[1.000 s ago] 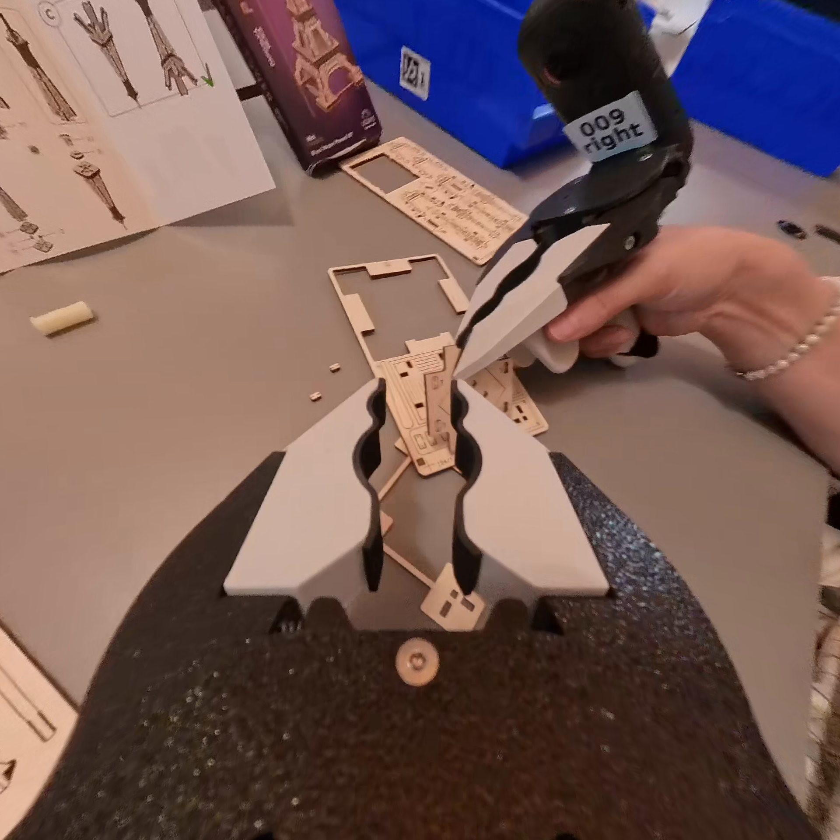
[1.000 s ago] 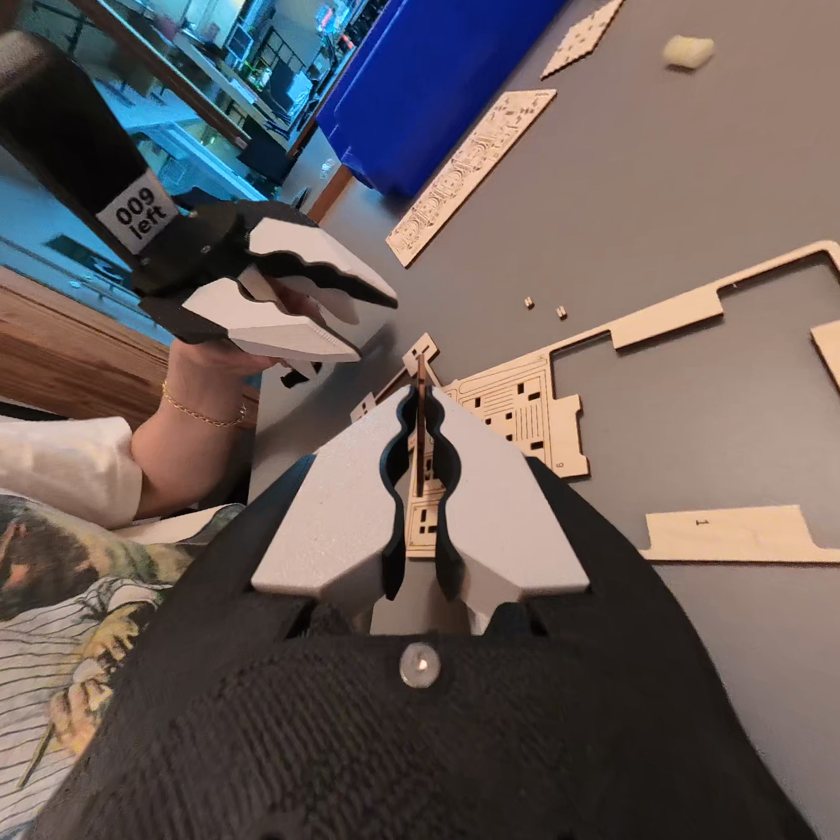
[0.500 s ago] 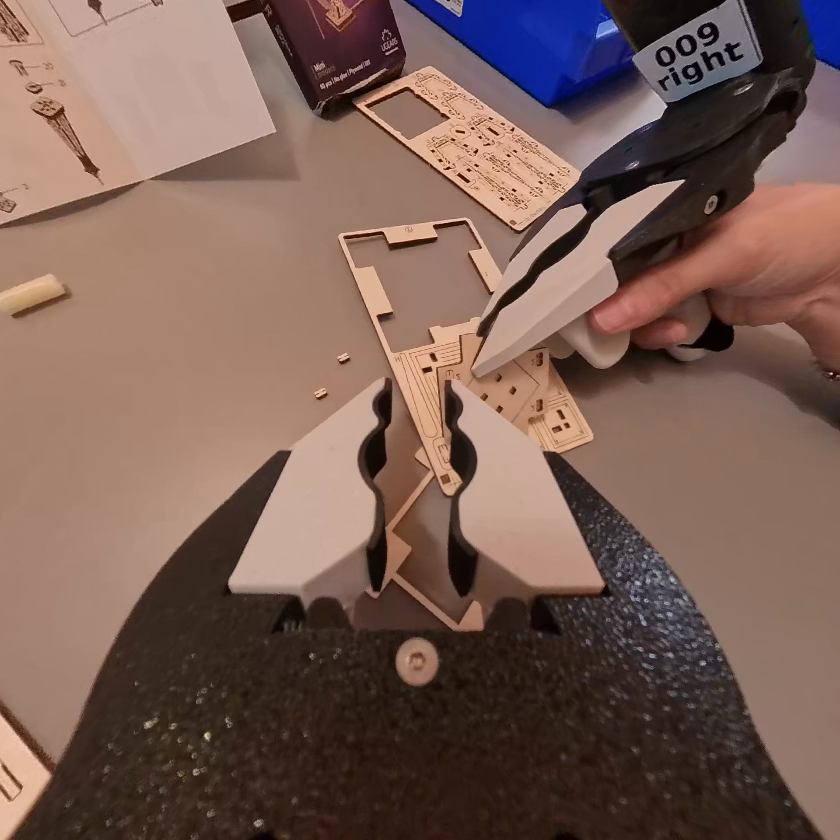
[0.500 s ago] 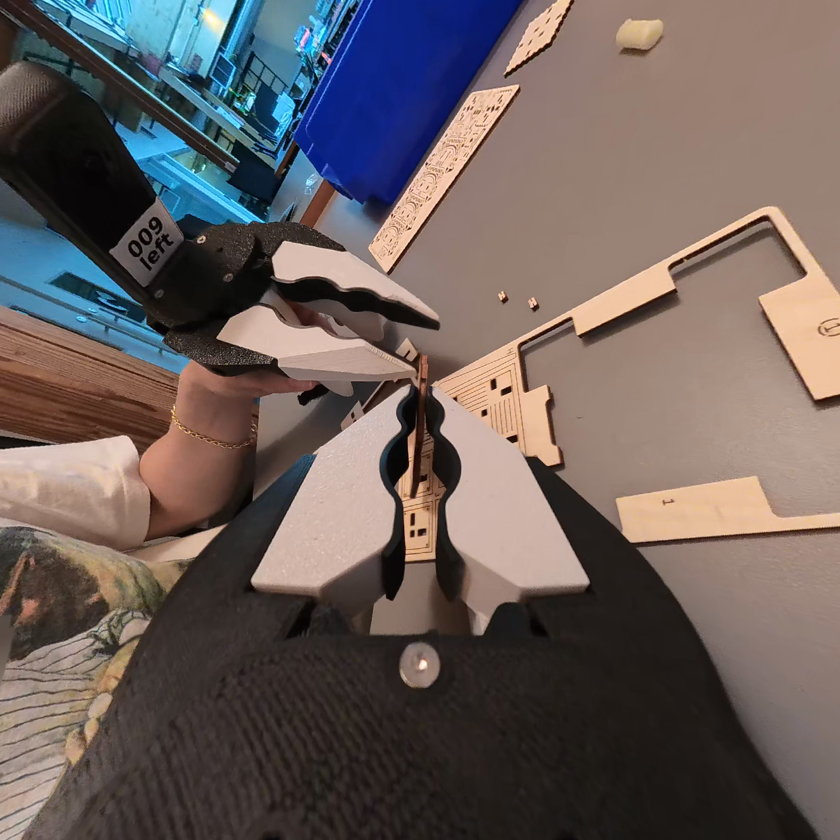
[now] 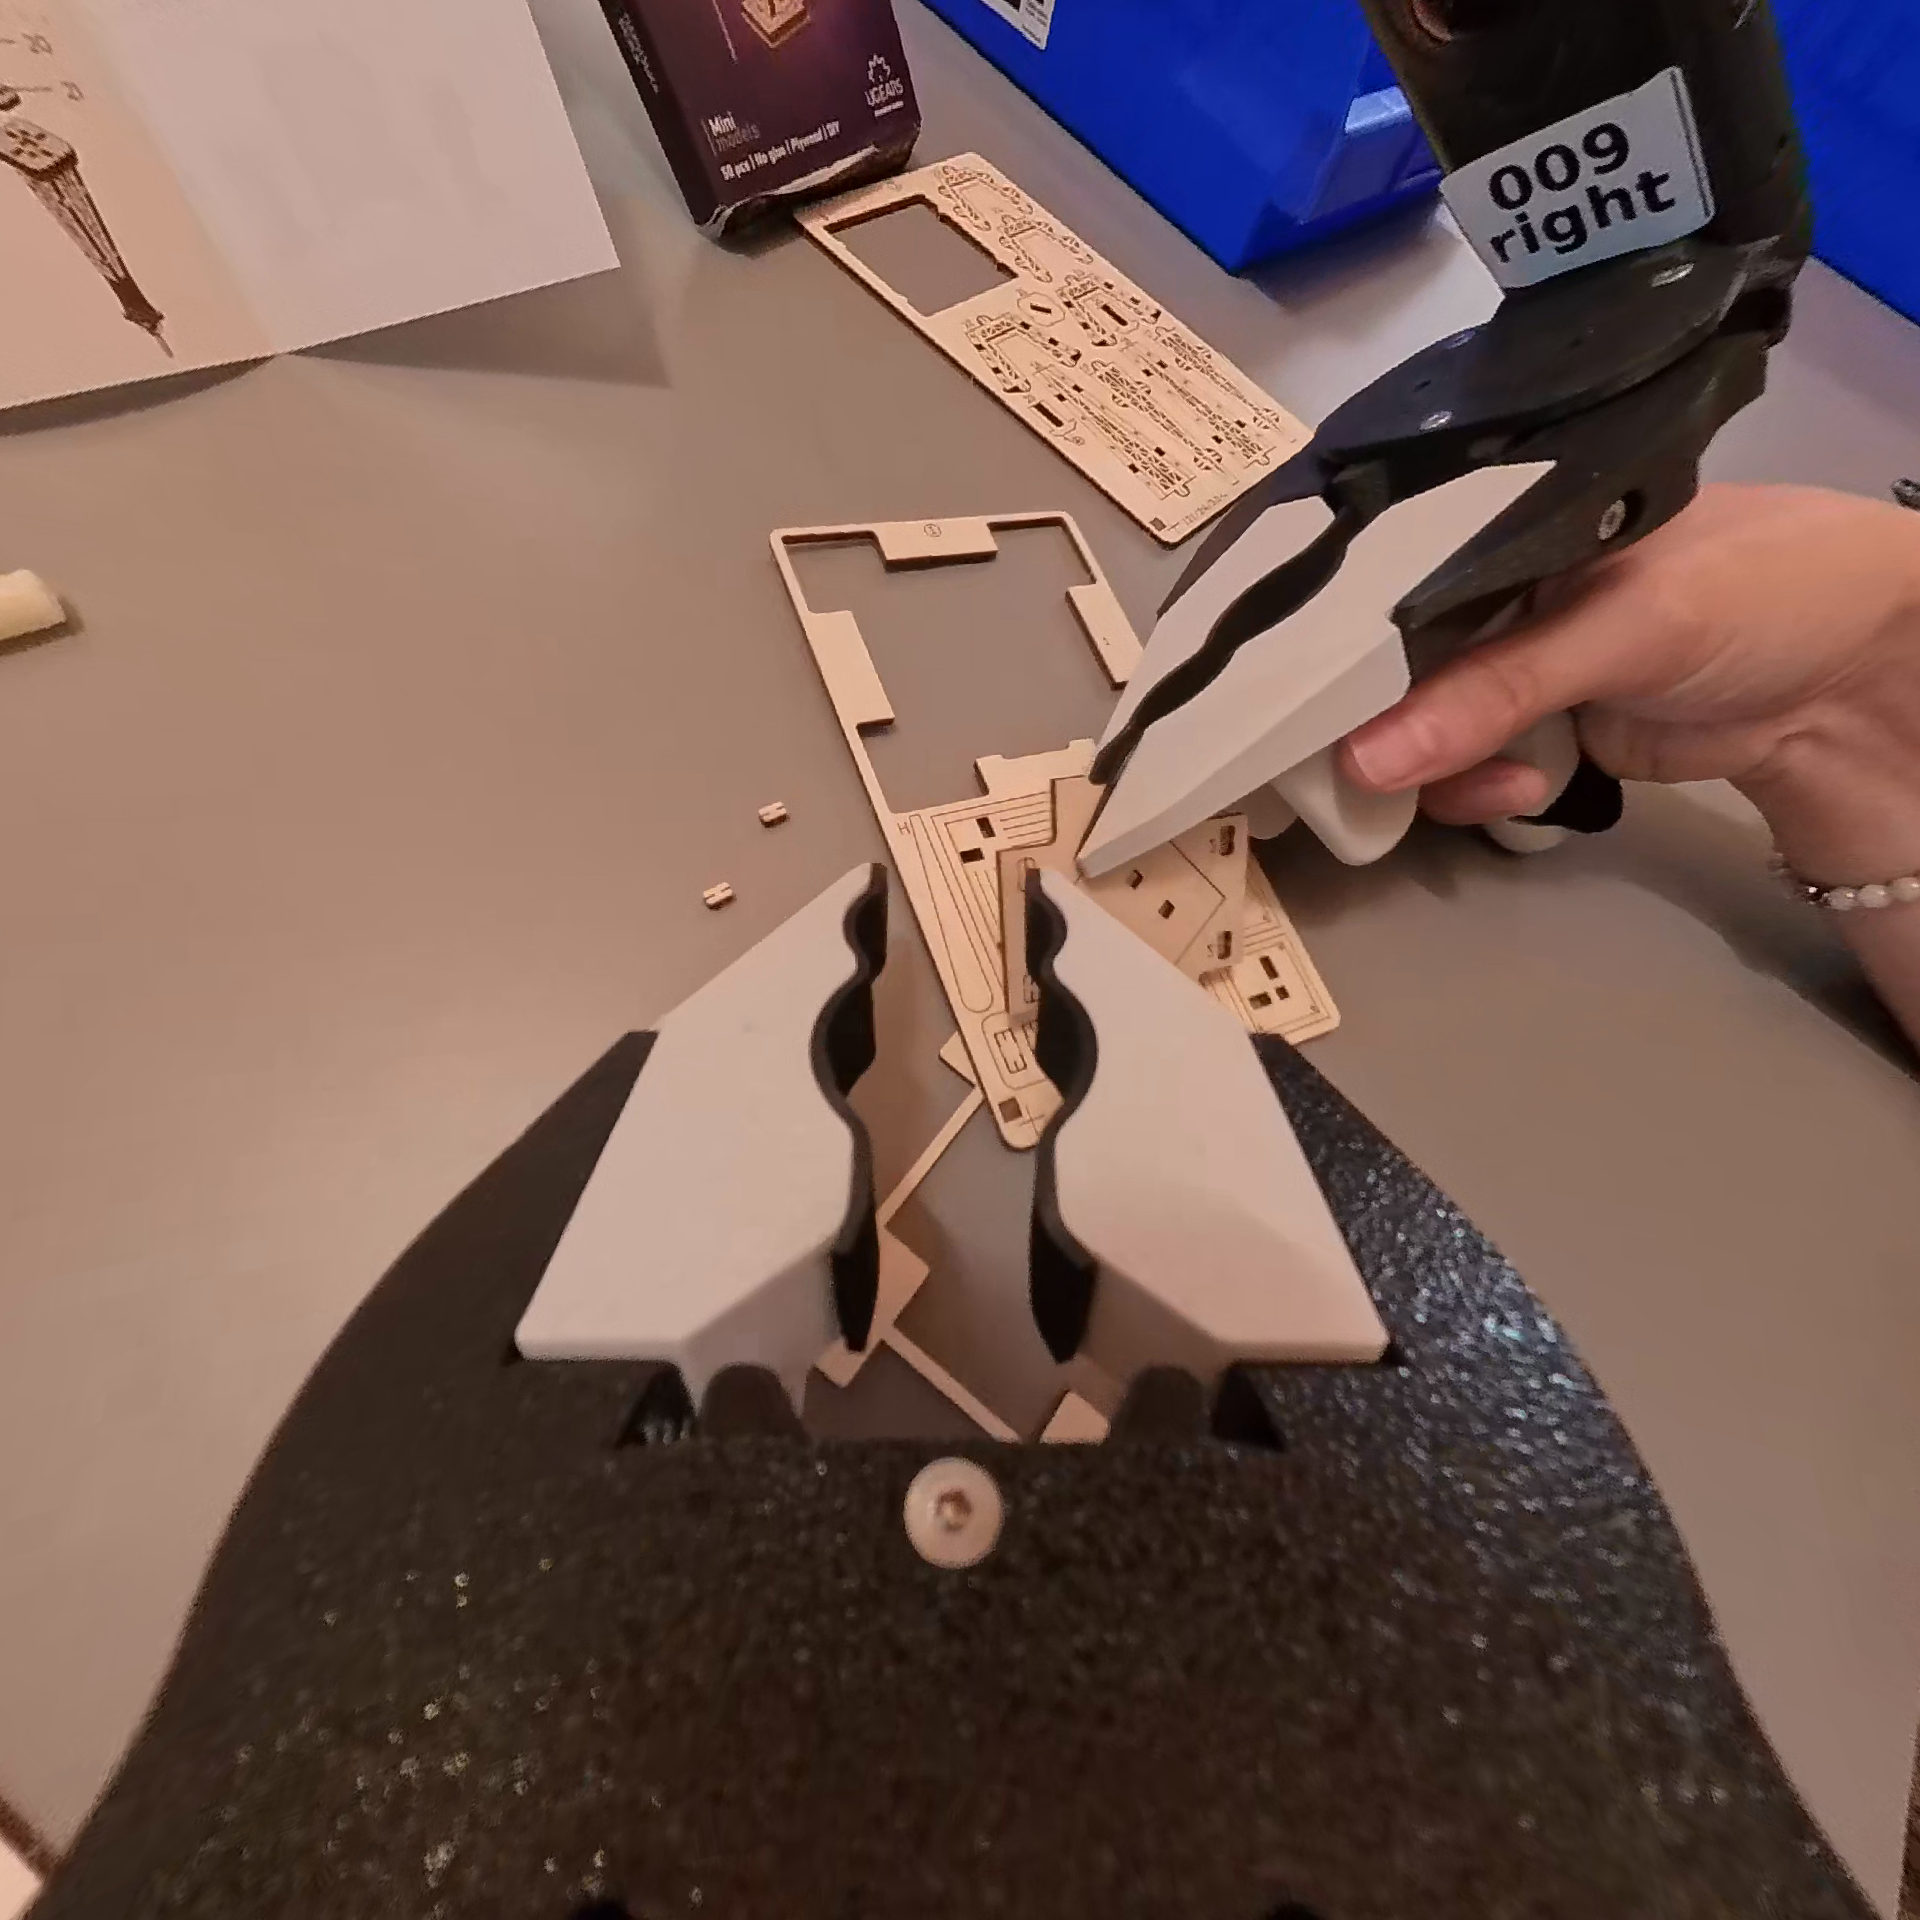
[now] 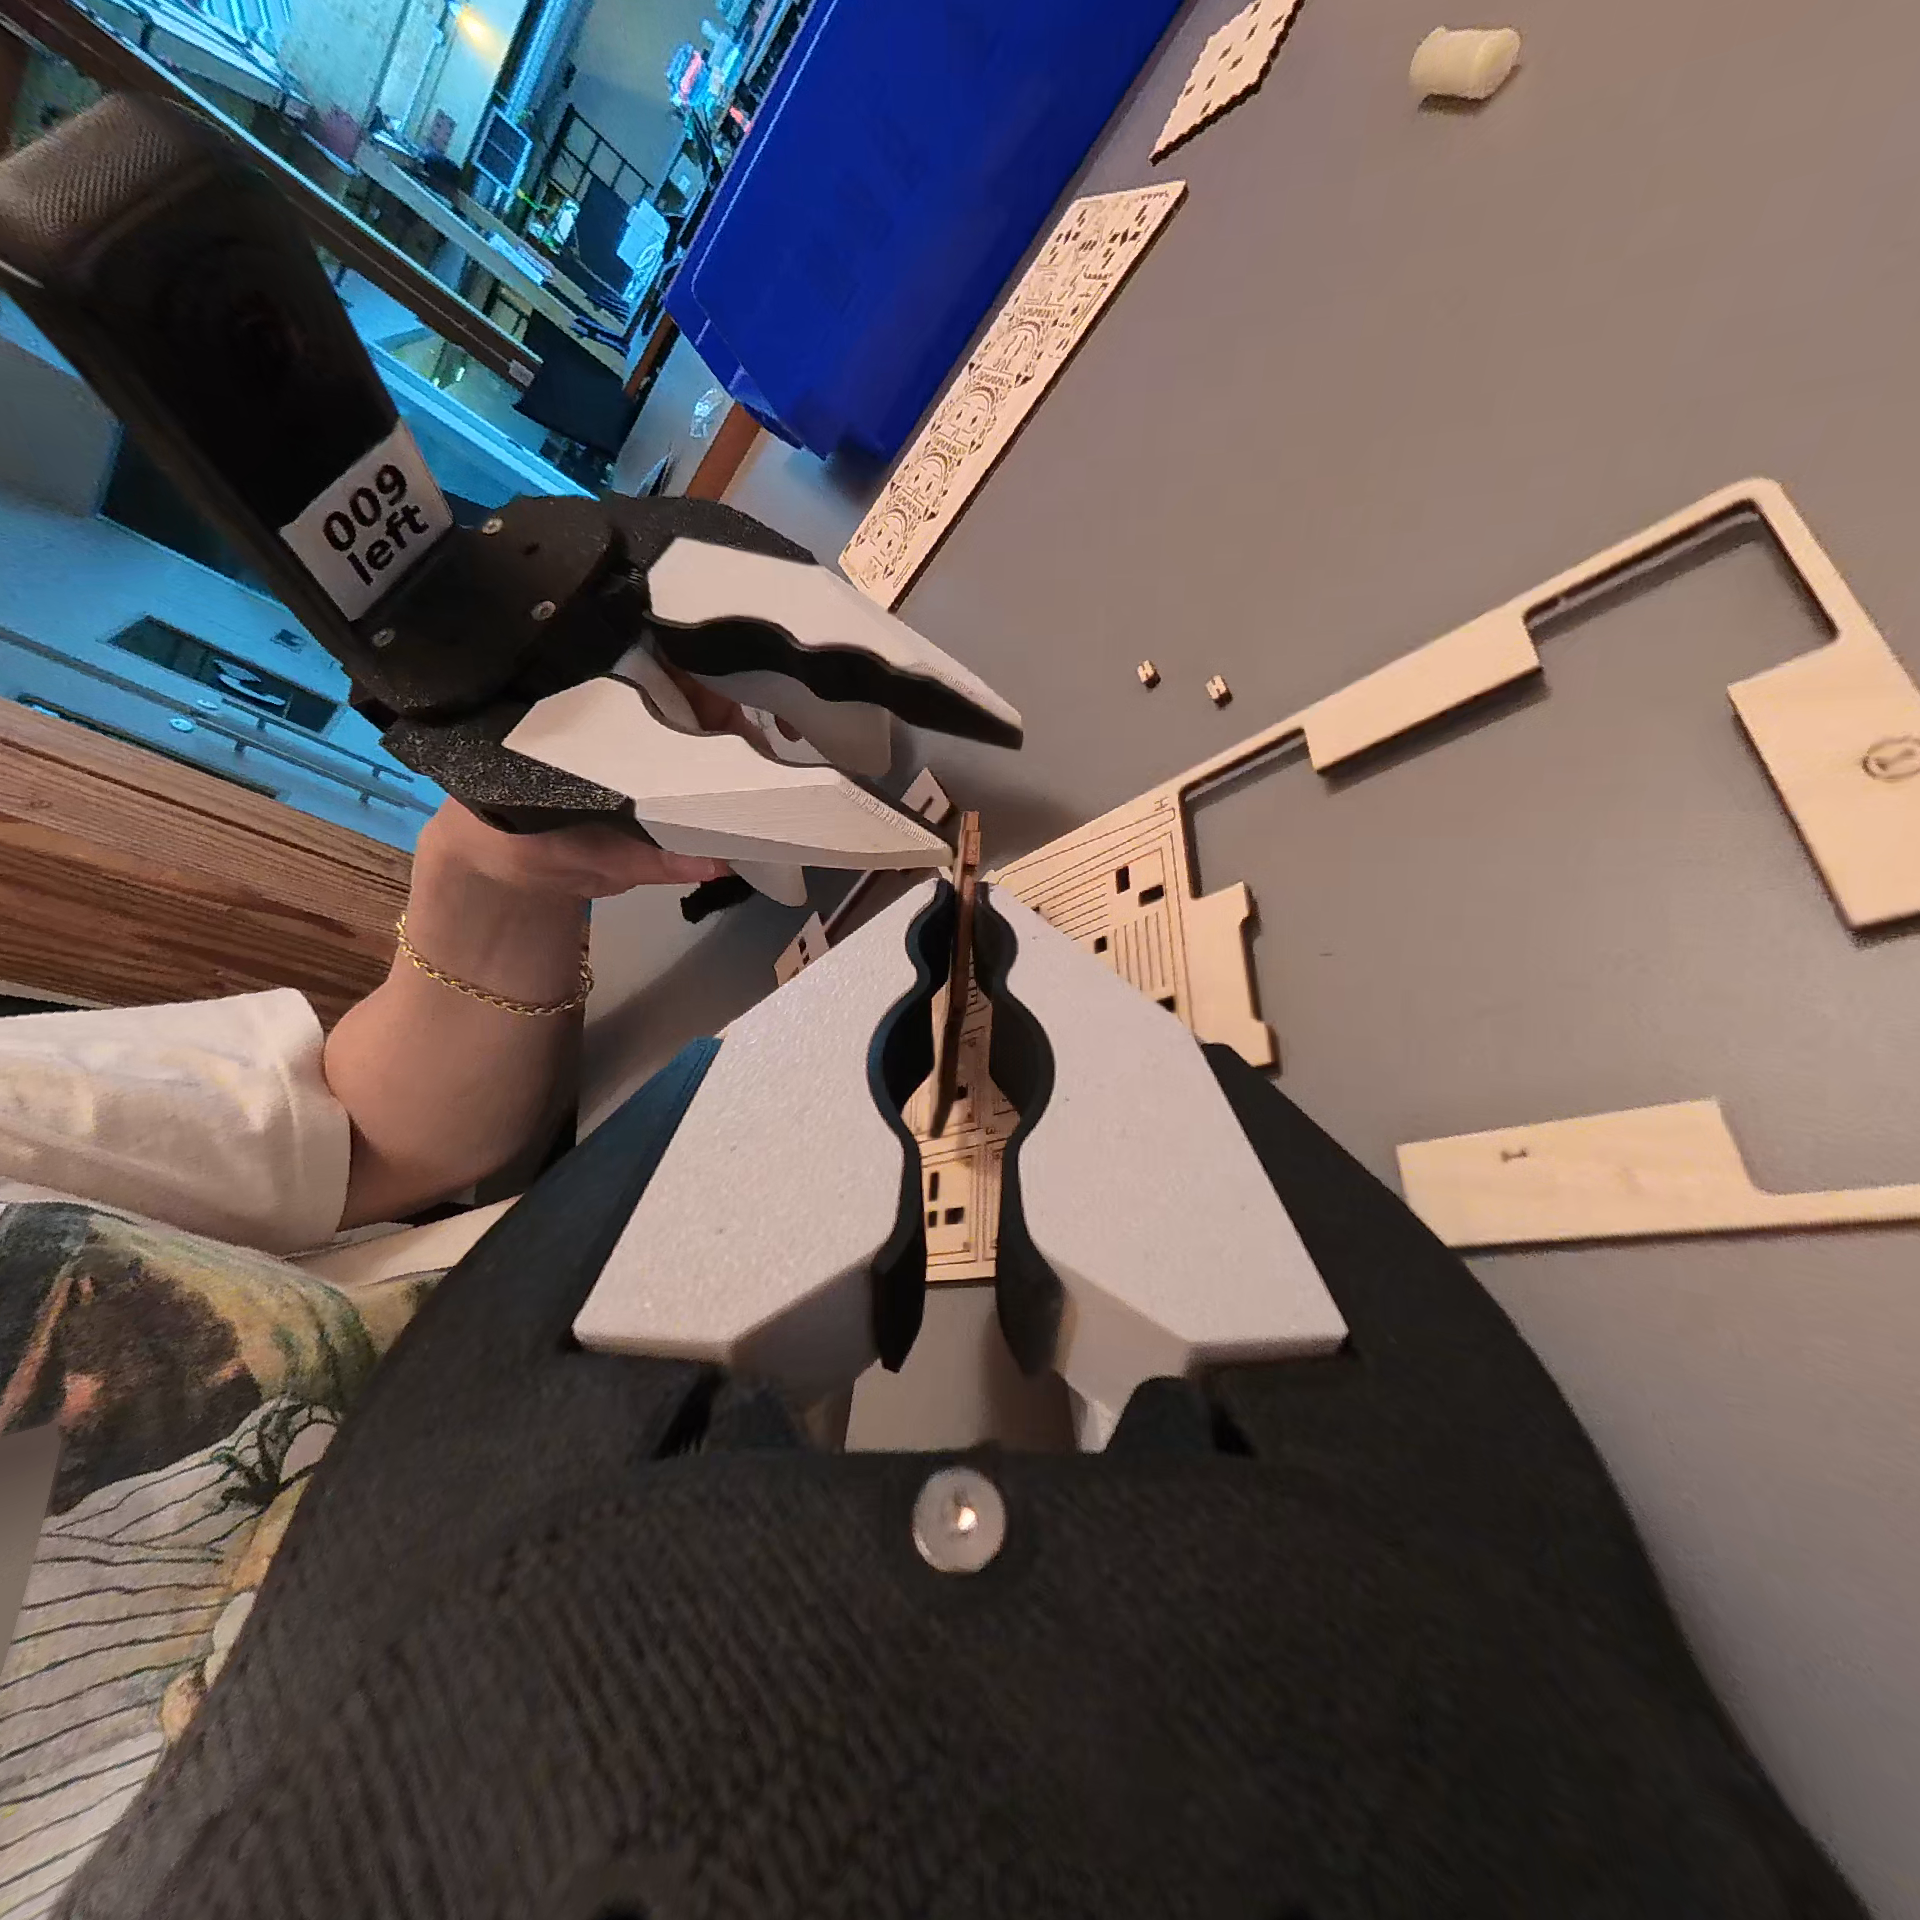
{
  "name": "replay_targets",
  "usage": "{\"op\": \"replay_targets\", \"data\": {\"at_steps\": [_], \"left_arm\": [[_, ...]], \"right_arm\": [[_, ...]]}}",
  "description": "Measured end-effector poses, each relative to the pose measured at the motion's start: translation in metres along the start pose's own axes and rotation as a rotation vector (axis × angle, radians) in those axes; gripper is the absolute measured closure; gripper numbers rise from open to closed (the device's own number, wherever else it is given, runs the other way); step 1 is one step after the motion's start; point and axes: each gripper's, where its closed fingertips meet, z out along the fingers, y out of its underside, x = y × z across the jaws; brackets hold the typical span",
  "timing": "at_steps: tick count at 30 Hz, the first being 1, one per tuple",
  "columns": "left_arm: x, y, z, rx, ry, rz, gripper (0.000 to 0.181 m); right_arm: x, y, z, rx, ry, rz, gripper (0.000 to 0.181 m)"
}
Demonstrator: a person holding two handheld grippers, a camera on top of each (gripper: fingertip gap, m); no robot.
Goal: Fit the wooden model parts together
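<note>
The left gripper (image 5: 954, 894) is held with jaws released above the wooden sheet (image 5: 940, 717) on the worktop (image 5: 416, 675). A thin wooden part (image 6: 964, 935) is clamped edge-on between the right gripper (image 6: 966, 904) jaws, beside the left's lower fingertip (image 6: 914, 831).

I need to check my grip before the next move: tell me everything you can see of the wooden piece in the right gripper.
The wooden piece is a thin, flat plywood part, seen edge-on with a dark edge. It stands pinched between the right gripper fingers, its notched tip poking past them. The open left gripper has one fingertip close beside that tip; contact is unclear.
</note>
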Motion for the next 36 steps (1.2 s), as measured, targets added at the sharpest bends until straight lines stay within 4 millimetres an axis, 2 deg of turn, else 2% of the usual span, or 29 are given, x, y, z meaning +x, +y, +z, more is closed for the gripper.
{"op": "replay_targets", "data": {"at_steps": [4, 9, 16, 19, 22, 25, 27, 29, 33, 36], "left_arm": [[-0.001, 0.002, 0.002, -0.047, -0.005, 0.012, 0.158], [-0.016, 0.005, 0.003, -0.23, -0.043, 0.036, 0.13], [-0.015, 0.006, 0.008, -0.432, 0.022, 0.092, 0.133], [-0.015, 0.008, 0.011, -0.484, 0.066, 0.065, 0.135], [-0.012, 0.009, 0.012, -0.495, 0.096, 0.084, 0.141], [-0.013, 0.01, 0.013, -0.481, 0.111, 0.076, 0.139], [-0.016, 0.008, 0.012, -0.448, 0.122, 0.095, 0.13], [-0.025, 0.005, 0.01, -0.41, 0.07, 0.125, 0.111], [-0.024, 0.006, 0.007, -0.376, 0.08, 0.113, 0.113], [-0.03, 0.012, 0.007, -0.406, 0.095, 0.032, 0.101]], "right_arm": [[0.002, 0.002, 0.001, -0.012, 0.003, 0.016, 0.18], [0.004, 0.003, 0.002, -0.027, 0.011, 0.025, 0.179], [0.006, 0.004, 0.003, -0.031, 0.028, 0.031, 0.178], [0.007, 0.004, 0.003, -0.033, 0.038, 0.03, 0.177], [0.008, 0.004, 0.003, -0.035, 0.049, 0.027, 0.177], [0.009, 0.004, 0.003, -0.036, 0.053, 0.026, 0.177], [0.008, 0.004, 0.003, -0.035, 0.05, 0.02, 0.177], [0.005, 0.004, 0.003, -0.031, 0.031, 0.015, 0.178], [0.002, 0.005, 0.003, -0.04, 0.014, 0.001, 0.179], [0.0, 0.007, 0.005, -0.056, 0.008, -0.007, 0.179]]}}
